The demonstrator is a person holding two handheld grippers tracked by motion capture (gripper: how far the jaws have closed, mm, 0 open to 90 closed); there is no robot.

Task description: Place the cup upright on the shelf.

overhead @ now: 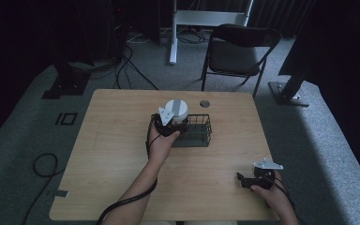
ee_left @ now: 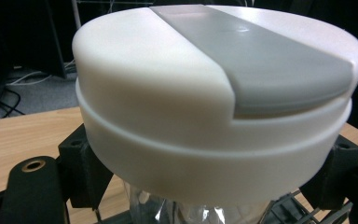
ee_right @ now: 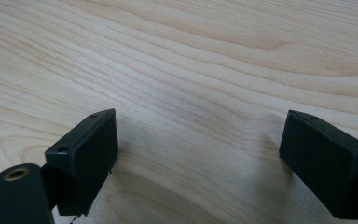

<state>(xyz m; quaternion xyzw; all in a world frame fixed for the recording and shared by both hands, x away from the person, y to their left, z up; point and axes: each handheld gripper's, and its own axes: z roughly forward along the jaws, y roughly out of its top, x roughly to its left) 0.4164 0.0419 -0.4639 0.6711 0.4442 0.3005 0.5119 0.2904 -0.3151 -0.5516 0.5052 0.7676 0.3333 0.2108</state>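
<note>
Holding a jar (overhead: pixel 177 112) in my left gripper (overhead: pixel 168 123), upright, over the near-left corner of the black wire basket (overhead: pixel 201 133) at the middle of the table (overhead: pixel 108 154). Left gripper view: jaws sit either side of the jar just under its white lid (ee_left: pixel 168 116), pressed to the clear body below; I read that as clamped on the jar. Lid has a grey flat panel (ee_left: pixel 270 60) across the top. Jar's long axis runs vertical, lid up.

Relation that matters: the basket lies directly beneath and slightly to the right of the jar as seen from above. Whether the jar's base rests on the basket floor or hangs above it, I cannot tell; the lid and my hand (overhead: pixel 161 143) hide the bottom. My guess is the jar is going into or coming out of the basket, so any move from here is straight up or straight down along that vertical axis.

Right gripper (overhead: pixel 255 180) is well apart, at the near-right corner of the table, resting low. Right gripper view: jaws spread wide, bare wood grain between them, nothing held.

Left hand is the one at the jar; the right is too far off to help without crossing the table
</note>
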